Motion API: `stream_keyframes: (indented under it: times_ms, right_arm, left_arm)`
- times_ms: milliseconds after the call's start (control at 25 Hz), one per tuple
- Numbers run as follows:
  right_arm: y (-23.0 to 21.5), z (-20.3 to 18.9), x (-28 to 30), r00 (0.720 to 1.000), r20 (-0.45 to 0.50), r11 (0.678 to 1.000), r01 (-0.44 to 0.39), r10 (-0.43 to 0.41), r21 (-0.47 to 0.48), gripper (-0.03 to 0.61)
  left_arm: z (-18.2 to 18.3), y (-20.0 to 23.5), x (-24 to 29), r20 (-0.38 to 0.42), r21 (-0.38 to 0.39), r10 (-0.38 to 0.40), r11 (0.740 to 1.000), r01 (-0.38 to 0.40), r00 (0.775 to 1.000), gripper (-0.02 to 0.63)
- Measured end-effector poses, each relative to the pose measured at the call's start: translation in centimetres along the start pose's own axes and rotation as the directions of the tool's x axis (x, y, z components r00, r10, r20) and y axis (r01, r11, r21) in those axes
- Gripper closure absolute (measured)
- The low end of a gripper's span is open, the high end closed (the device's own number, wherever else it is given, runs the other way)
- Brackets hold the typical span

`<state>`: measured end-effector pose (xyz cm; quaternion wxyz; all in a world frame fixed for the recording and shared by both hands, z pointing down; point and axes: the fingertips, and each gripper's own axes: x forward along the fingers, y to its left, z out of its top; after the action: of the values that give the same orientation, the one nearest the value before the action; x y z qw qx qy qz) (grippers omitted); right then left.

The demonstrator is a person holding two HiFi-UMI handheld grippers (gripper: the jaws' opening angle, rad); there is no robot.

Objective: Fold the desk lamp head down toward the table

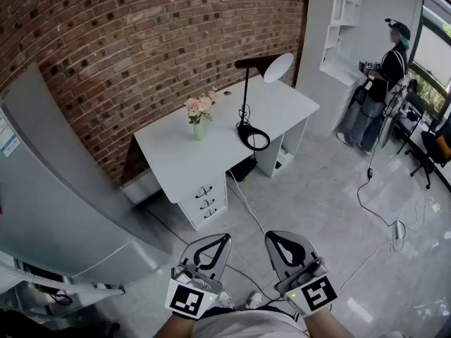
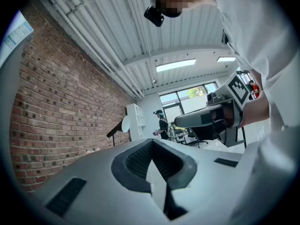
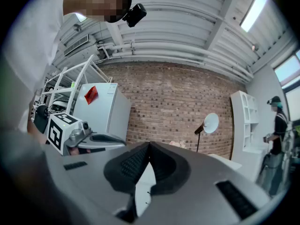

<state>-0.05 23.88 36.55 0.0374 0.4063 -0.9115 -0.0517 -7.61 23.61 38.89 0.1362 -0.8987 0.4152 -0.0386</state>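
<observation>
Both tongs are clamped together with nothing in them. The left gripper (image 1: 220,239) and right gripper (image 1: 272,236) sit side by side, close in front of the person's body, pointing level out over the grey tiled floor (image 1: 317,203). Each gripper's own view shows the same thing: the dark ribbed pads meet at the tips and only the room shows past them.

The desk lamp (image 1: 277,67) is well apart from both grippers, way across the floor on the white desk (image 1: 183,153) against the brick wall (image 1: 141,41). Its black ring base (image 1: 244,128) sits on the right half of the desk, toward the near edge. The thin stem stands upright, and the head is up high at the top, with its white round face tilted out to the right. So it's not folded down at all.

Just left of the lamp there's a little vase of pink flowers (image 1: 199,116). A drawer unit (image 1: 206,203) sits under the desk's near corner, and a big grey fridge (image 1: 56,189) fills the left side. Far right, another person (image 1: 380,83) stands by a white shelf unit (image 1: 345,20), with cables (image 1: 373,210) trailing over the floor.
</observation>
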Motion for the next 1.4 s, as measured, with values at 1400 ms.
stream_keyframes:
  times_ms: [1400]
  right_arm:
    - [0.3, 0.0, 4.7, 0.987, -0.052, 0.986, 0.152, -0.155, -0.064, 0.560]
  left_arm:
    - [-3.4, 5.5, 0.4, 0.091, -0.067, -0.104, 0.992, 0.111, 0.990, 0.606]
